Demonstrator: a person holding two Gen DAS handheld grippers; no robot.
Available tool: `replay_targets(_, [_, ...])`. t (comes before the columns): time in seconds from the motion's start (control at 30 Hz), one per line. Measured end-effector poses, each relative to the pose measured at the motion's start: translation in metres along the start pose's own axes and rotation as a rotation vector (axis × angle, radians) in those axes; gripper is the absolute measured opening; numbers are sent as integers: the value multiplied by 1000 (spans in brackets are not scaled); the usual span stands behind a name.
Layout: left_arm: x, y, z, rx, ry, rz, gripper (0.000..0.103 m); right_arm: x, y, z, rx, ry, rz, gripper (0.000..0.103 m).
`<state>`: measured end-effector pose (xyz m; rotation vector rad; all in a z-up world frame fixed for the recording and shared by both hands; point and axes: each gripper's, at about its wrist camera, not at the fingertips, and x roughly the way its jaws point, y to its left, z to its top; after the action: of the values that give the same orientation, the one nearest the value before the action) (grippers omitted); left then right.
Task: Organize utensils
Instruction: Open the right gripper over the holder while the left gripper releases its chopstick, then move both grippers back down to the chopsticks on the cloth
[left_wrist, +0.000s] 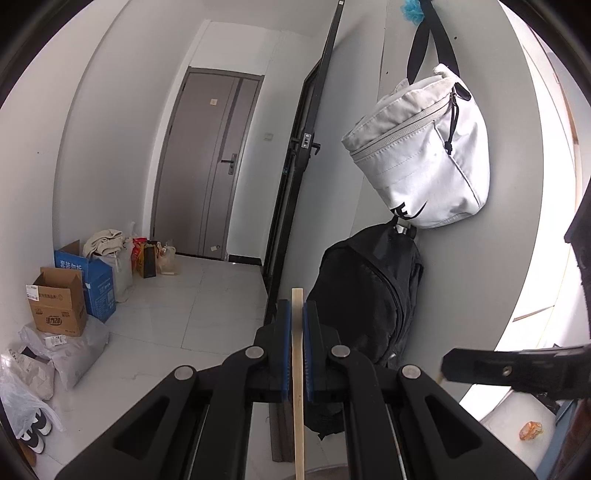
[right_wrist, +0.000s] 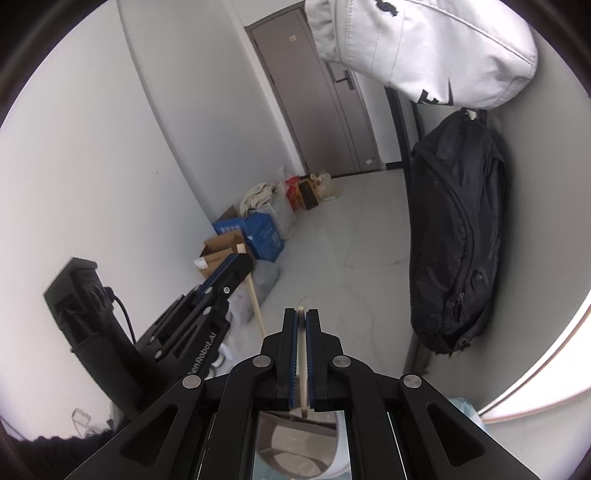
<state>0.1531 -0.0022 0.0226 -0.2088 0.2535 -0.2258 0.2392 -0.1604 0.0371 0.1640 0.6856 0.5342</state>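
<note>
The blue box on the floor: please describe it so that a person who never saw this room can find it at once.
Look at the grey door at the end of the hallway, then follow the white wall on its left toward the pile of things on the floor. The blue box stands there against the wall, between an open brown cardboard box and a white bag. It alone is bright blue with white writing.

A white bag hangs above a black backpack near cardboard boxes
</note>
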Motion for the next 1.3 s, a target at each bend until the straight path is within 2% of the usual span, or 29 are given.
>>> replay_targets(0.23, [-9, 5, 5, 3, 64, -67, 2, 7, 10, -13, -17, 15, 12, 4])
replay_targets(0.47, [-24, -3, 0, 50, 110, -140, 2, 9, 15, -25, -37, 30, 4, 4])
replay_targets(0.63, [-29, -2, 0, 36, 185, -187, 2, 13, 13, -33, -11, 60, 30, 6])
replay_targets(0.7, [-28, 0, 0, 24, 246, -213, 4, 13, 10, -36, 15, 66, 46, 6])
replay_targets(0.73, [-26, 2, 1, 0, 292, -237, 7, 12, 8, -37, 38, 65, 60, 6])
replay_targets(0.77, [-25, 4, 3, -20, 321, -248, 16, 9, 6, -37, 61, 59, 77, 6])
replay_targets(0.87, [-33, 6, 9, -40, 315, -206, 50, -5, 2, -38, 111, 28, 122, 8])
replay_targets(0.9, [-37, 7, 12, -56, 303, -201, 57, -9, 3, -37, 113, 18, 125, 10])
replay_targets(1.1, [-56, 5, 29, -98, 267, -137, 64, -43, 8, -38, 135, -62, 137, 36])
replay_targets(1.13, [-59, 6, 30, -101, 262, -129, 64, -49, 9, -40, 136, -74, 134, 38])
replay_targets(1.2, [-65, 4, 33, -103, 243, -110, 72, -57, 13, -41, 126, -91, 131, 41])
replay_targets(1.3, [-75, 3, 37, -132, 211, -95, 73, -72, 21, -44, 109, -106, 121, 48])
